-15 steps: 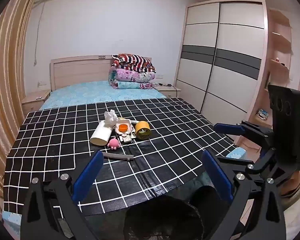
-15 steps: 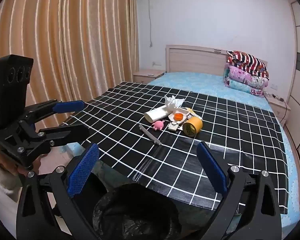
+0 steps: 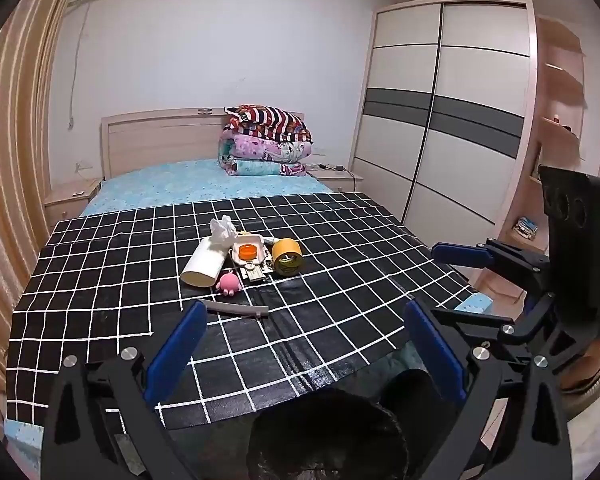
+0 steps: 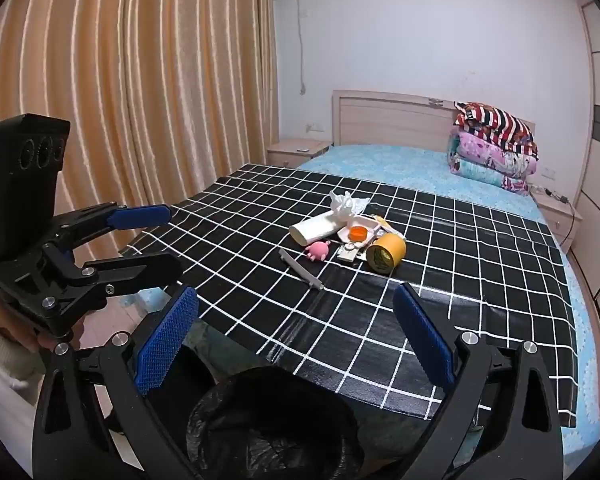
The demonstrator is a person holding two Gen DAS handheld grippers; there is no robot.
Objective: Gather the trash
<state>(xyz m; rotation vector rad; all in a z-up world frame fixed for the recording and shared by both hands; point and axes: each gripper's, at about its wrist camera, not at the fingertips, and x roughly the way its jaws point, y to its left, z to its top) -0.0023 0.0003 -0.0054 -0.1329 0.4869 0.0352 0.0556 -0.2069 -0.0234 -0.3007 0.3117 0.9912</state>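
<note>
A cluster of items lies mid-cloth on the bed: a crumpled white tissue (image 3: 221,227), a white tube (image 3: 204,265), a white tray with an orange lid (image 3: 248,251), a yellow tape roll (image 3: 286,260), a pink toy (image 3: 229,283) and a grey stick (image 3: 236,309). A bin with a black bag (image 4: 272,420) stands at the bed's foot, below both grippers. My left gripper (image 3: 300,348) is open and empty. My right gripper (image 4: 296,340) is open and empty. Both hang above the bin, short of the items.
The black checked cloth (image 3: 100,280) covers the bed's near half. Folded quilts (image 3: 266,142) sit by the headboard. A wardrobe (image 3: 440,120) stands to the right, curtains (image 4: 120,80) to the left, with a nightstand (image 4: 296,150) beside the headboard.
</note>
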